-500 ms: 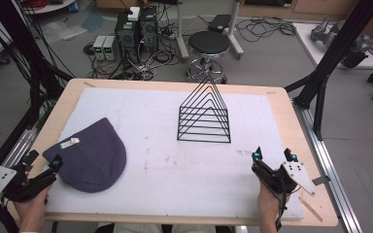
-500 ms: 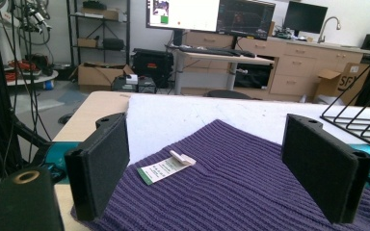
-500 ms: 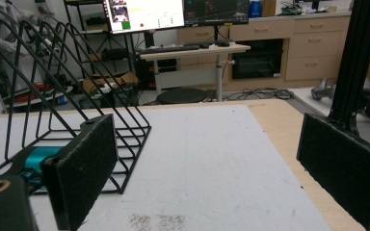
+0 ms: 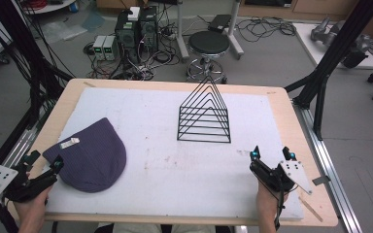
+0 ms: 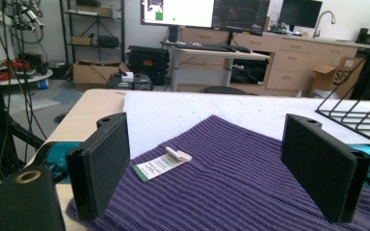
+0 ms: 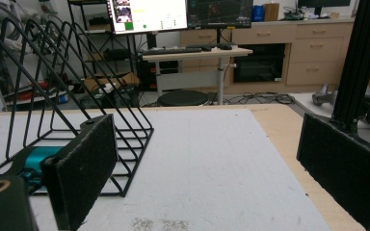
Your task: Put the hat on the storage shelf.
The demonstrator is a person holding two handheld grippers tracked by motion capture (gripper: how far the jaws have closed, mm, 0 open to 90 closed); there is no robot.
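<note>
Barely anything has shifted: my left tongs [image 4: 41, 162] and right tongs [image 4: 272, 154] stay gaping and empty, the purple beanie [image 4: 91, 156] lying near-left, the wire rack [image 4: 205, 116] beyond.

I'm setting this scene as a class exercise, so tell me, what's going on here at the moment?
A person sits at a table with a gripper in each hand. Nothing is held. The left gripper, jaws open, sits at the edge of a purple knitted hat that lies flat with a paper tag on it. The right gripper, also open, rests near the front right corner, short of a black wire rack standing upright mid-table.
</note>
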